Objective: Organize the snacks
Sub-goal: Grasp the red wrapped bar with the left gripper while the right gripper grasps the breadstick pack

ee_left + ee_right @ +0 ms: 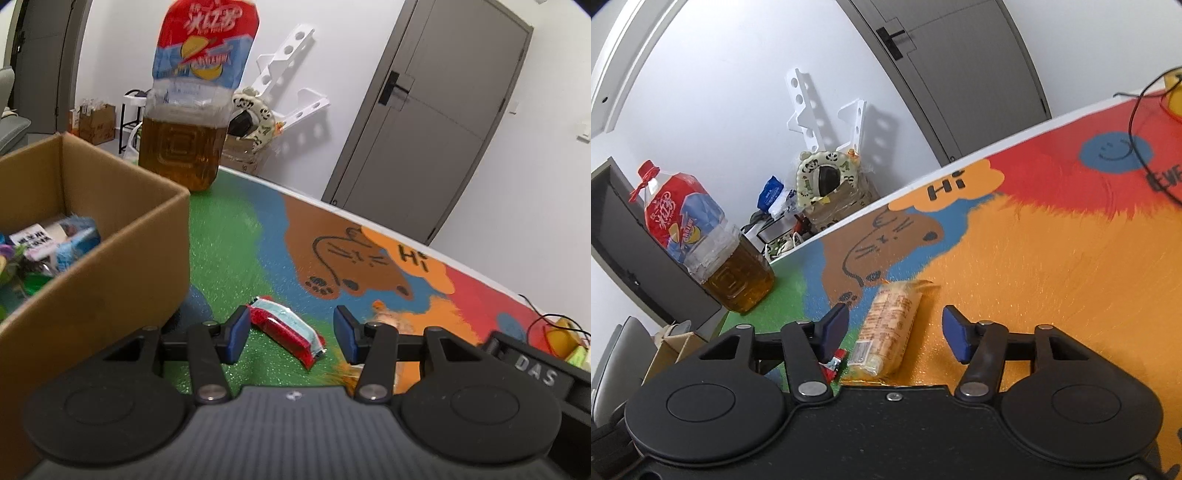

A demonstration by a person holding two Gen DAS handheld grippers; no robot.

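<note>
left view: we see cardboard box [92, 236] at left, left gripper [291, 338] gaping around red snack [286, 328] | right view: right gripper [895, 332] gaping, untouched wafer pack [888, 328] between

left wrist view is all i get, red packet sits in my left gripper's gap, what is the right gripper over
Observer: The right gripper is open around a tan biscuit pack that lies on the orange part of the mat; the pads are not touching it.
Operator: ok and the oil bottle, its top is cut off for me, is it capped
Observer: Yes, the oil bottle has a red cap with a red carry handle.
</note>
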